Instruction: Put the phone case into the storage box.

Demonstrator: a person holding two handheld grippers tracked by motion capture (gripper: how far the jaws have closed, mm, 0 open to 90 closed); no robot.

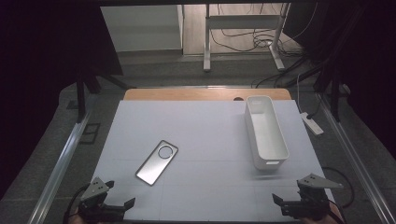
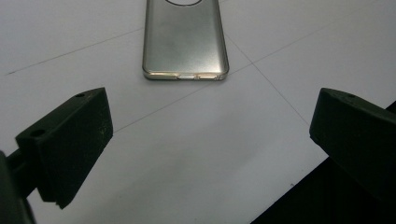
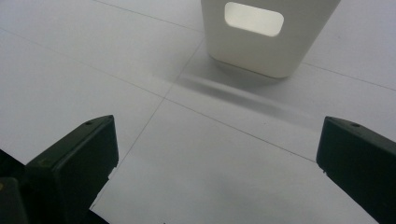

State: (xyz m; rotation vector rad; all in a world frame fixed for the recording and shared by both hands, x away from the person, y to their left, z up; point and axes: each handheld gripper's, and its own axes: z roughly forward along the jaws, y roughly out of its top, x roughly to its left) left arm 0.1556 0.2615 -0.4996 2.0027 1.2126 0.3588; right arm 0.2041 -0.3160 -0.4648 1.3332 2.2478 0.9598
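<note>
Reading for brands or lettering, I find none legible. My left gripper (image 1: 106, 205) and right gripper (image 1: 299, 201) gape wide, bottom corners. The white bin (image 1: 265, 132), right of centre, sits empty. The clear phone case (image 1: 157, 161) lies left of centre.

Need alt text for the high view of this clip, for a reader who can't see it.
A phone case lies flat at an angle left of centre on a white table, and a long, empty white bin stands to its right. At the near edge, the left gripper and right gripper sit open, one at each corner, touching neither object.
</note>
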